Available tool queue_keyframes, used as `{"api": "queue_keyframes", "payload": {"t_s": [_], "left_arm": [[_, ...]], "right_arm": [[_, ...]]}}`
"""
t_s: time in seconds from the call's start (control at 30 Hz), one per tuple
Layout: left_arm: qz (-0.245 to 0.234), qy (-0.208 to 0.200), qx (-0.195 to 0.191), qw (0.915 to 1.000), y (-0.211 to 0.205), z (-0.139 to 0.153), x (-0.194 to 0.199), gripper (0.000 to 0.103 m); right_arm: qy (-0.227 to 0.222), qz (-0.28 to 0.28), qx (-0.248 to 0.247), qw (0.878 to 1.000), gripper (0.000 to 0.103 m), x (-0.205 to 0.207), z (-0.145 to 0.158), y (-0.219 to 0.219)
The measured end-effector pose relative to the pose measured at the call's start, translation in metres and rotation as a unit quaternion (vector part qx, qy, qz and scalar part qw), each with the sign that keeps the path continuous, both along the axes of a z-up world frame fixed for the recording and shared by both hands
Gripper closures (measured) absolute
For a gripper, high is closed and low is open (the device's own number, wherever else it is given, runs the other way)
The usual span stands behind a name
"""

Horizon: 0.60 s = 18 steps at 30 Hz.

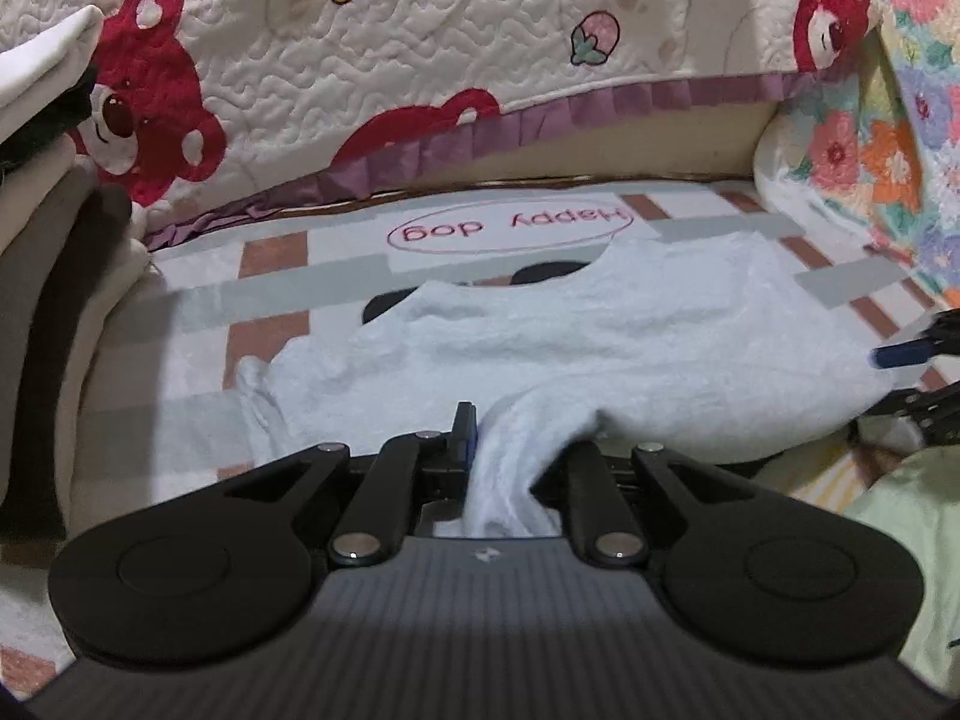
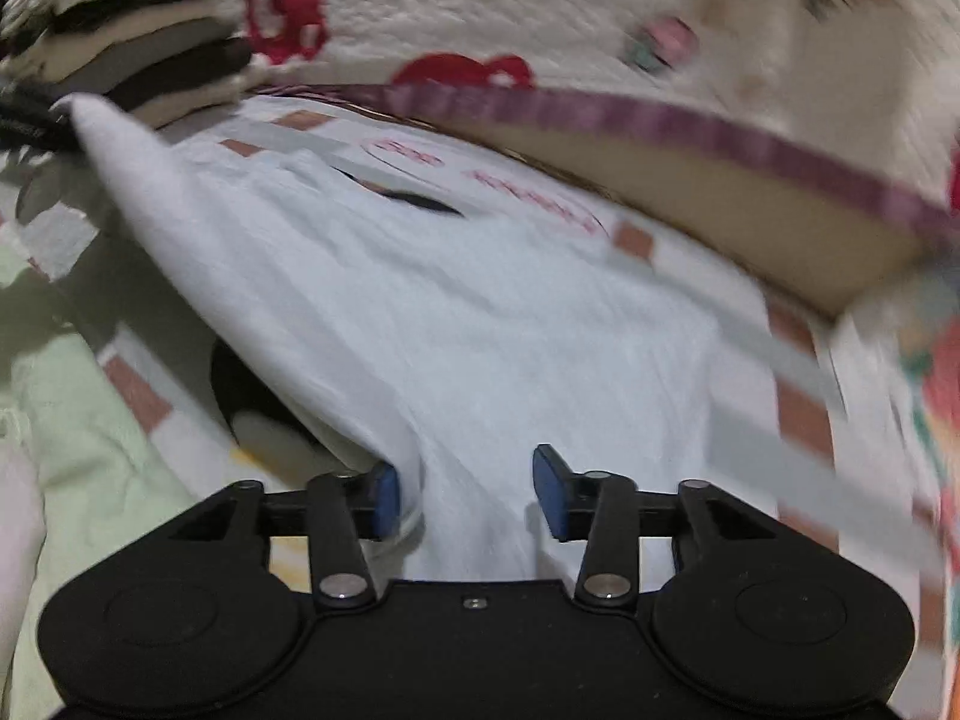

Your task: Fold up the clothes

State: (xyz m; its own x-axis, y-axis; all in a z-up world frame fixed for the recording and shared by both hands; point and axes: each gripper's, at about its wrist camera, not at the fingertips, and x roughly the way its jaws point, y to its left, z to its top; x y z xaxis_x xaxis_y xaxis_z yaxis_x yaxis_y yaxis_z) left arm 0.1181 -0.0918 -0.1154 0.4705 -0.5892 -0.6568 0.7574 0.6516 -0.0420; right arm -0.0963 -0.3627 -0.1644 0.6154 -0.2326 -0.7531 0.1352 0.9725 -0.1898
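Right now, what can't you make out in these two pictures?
- Left gripper, left view: the white shirt bunches over one finger, hiding it.
- Mat print, both views: the shirt covers a dark shape.
- Folded stack, right view: motion blur; in the left view, the edge cuts it off.
- Right gripper, left view: only its tips show at the edge.

Garment (image 1: pixel 600 330) on mat (image 1: pixel 270 294), clothes stack (image 1: pixel 42 120) left.
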Motion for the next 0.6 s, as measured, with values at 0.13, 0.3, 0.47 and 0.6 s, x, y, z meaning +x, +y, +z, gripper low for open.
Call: {"api": "queue_keyframes", "payload": {"t_s": [0.13,0.3,0.47,0.6], "left_arm": [[0.011,0.03,-0.024,0.9992,0.009,-0.001,0.008,0.094],[0.001,0.042,-0.035,0.9985,0.017,-0.001,0.008,0.093],[-0.017,0.045,-0.041,0.998,0.025,0.005,0.002,0.095],[0.004,0.069,-0.067,0.9954,0.024,0.011,0.031,0.094]], "right_arm": [[0.05,-0.012,-0.053,0.997,0.057,-0.018,-0.012,0.0],[0.016,-0.04,-0.067,0.997,0.085,-0.028,-0.009,-0.002],[-0.057,-0.065,-0.057,0.995,0.101,-0.016,0.016,-0.007],[-0.083,-0.018,-0.113,0.99,0.101,0.029,0.045,-0.027]]}}
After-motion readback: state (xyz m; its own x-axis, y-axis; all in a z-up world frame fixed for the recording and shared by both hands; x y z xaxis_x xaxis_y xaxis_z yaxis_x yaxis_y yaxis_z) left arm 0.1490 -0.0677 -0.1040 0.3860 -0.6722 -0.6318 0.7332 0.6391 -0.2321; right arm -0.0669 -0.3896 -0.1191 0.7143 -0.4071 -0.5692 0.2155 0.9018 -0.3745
